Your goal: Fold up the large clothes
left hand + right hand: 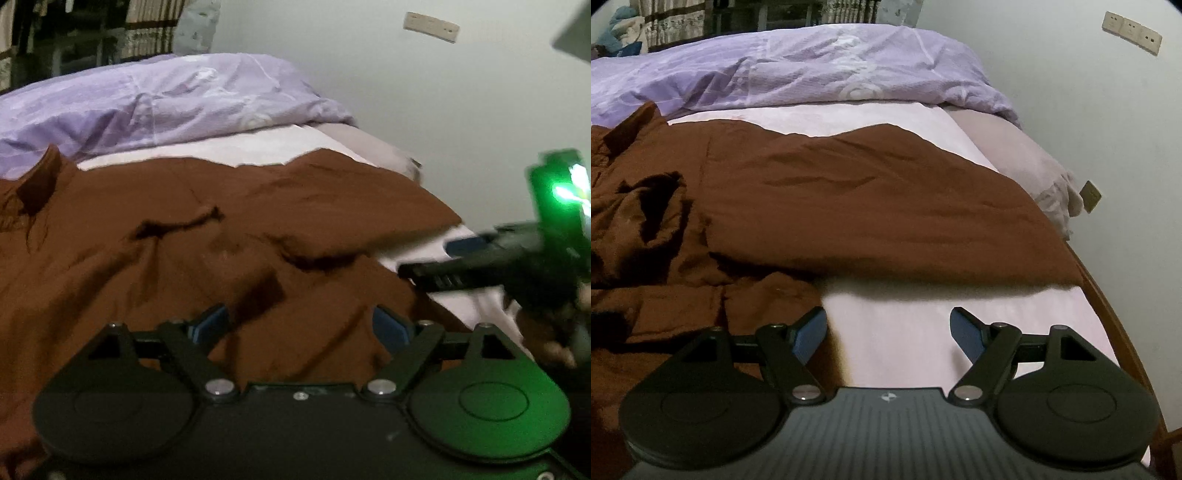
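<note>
A: Left wrist view: brown coat [184,236] rumpled across frame centre on the bed [258,147]; left tongs [299,325] spread, empty.

B: Right tongs [888,332] likewise spread over bare sheet; folding seems barely begun.

We can find no words, names or numbers to read in either picture. The one small sign we see is a little white mark [888,397] (it looks like a tiny diamond split into parts) on the ribbed dark body of the right gripper [888,332], in the right wrist view. We cannot tell if it is a brand. The pale wall plate [1132,31] with sockets has no letters we can make out (too small and far away).
</note>
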### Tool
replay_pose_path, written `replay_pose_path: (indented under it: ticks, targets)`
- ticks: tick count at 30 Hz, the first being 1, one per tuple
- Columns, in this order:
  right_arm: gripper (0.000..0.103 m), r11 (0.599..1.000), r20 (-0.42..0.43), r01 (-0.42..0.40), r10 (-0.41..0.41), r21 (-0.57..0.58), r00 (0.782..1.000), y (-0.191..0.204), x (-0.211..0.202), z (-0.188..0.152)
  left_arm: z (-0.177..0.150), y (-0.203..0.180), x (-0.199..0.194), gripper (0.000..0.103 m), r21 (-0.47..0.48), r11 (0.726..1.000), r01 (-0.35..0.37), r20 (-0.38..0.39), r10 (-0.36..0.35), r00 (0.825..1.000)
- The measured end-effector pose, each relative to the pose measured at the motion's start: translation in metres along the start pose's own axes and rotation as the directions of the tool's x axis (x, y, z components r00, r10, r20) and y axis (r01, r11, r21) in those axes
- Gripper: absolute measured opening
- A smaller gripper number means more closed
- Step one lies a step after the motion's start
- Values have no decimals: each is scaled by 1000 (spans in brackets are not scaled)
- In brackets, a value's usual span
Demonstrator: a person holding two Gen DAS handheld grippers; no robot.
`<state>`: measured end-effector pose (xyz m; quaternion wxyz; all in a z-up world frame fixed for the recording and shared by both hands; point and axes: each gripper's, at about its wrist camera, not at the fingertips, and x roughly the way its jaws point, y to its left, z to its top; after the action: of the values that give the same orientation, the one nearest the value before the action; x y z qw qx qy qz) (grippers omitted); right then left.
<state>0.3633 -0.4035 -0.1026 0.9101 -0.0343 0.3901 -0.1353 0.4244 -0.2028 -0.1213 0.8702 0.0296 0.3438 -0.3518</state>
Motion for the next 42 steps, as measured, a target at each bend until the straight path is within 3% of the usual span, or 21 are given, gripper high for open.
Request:
replay_pose_path:
  ticks: [3,6,8,10,13,16,18,19,20,22,23,24,25,26,27,29,31,34,38,40,42]
  targets:
    - [89,1000,2,22,-22,8,1000,-7,1,-1,-16,4,-25,87,-18,1000,-10,25,10,1000]
    - [89,995,14,52,-53,83,998,-28,2,-1,-24,25,-52,87,-102,990,-102,66,109,992]
    - [90,979,19,28,-33,202,999,-57,4,-1,-30,49,-74,88,-168,971,-172,97,190,977]
    - [90,945,31,-3,-7,326,999,-91,8,-2,-41,78,-101,88,-221,936,-275,111,304,946]
    - [90,879,31,6,-23,477,999,-137,23,3,-55,116,-137,88,-290,856,-428,93,470,878]
    - [91,763,10,-10,5,646,1000,-178,42,2,-70,142,-160,88,-339,812,-475,77,527,846]
    - [97,672,34,-33,11,740,999,-195,53,-2,-80,148,-174,88,-399,757,-517,69,587,807]
    - [103,642,69,-55,3,765,998,-199,56,0,-85,149,-181,88,-411,746,-524,72,600,797]
    - [103,627,44,-38,6,778,999,-201,64,6,-90,149,-185,88,-410,753,-515,85,594,800]
    - [101,641,15,13,-38,768,999,-195,76,21,-97,148,-188,88,-386,768,-512,85,582,809]
    - [94,657,4,28,-47,753,999,-189,83,28,-99,148,-187,88,-367,765,-529,69,590,805]
    - [76,687,-12,73,-94,723,995,-179,89,35,-98,147,-185,88,-351,758,-550,53,603,796]
    - [42,710,-22,113,-136,695,990,-171,92,39,-99,147,-184,88,-337,753,-565,41,612,790]
    - [34,729,-21,139,-168,670,986,-163,94,44,-100,147,-185,88,-328,754,-568,37,611,790]
    - [18,737,0,134,-179,663,984,-157,92,49,-101,147,-184,88,-320,761,-565,38,606,795]
    - [15,766,109,30,-129,642,986,-139,74,57,-101,148,-196,88,-319,772,-550,55,594,802]
    - [14,829,240,-100,-42,551,970,-111,41,65,-102,149,-199,88,-325,777,-539,65,587,807]
    - [13,920,325,-146,22,365,946,-47,2,65,-97,147,-198,88,-325,792,-517,74,566,821]
    - [14,974,241,-126,78,189,967,9,16,52,-89,136,-187,88,-296,828,-476,96,522,848]
    - [20,988,173,-83,60,130,983,20,41,45,-87,130,-180,88,-273,839,-471,91,510,855]
    - [26,989,177,-107,88,103,980,18,49,41,-87,125,-175,88,-250,845,-473,80,505,859]
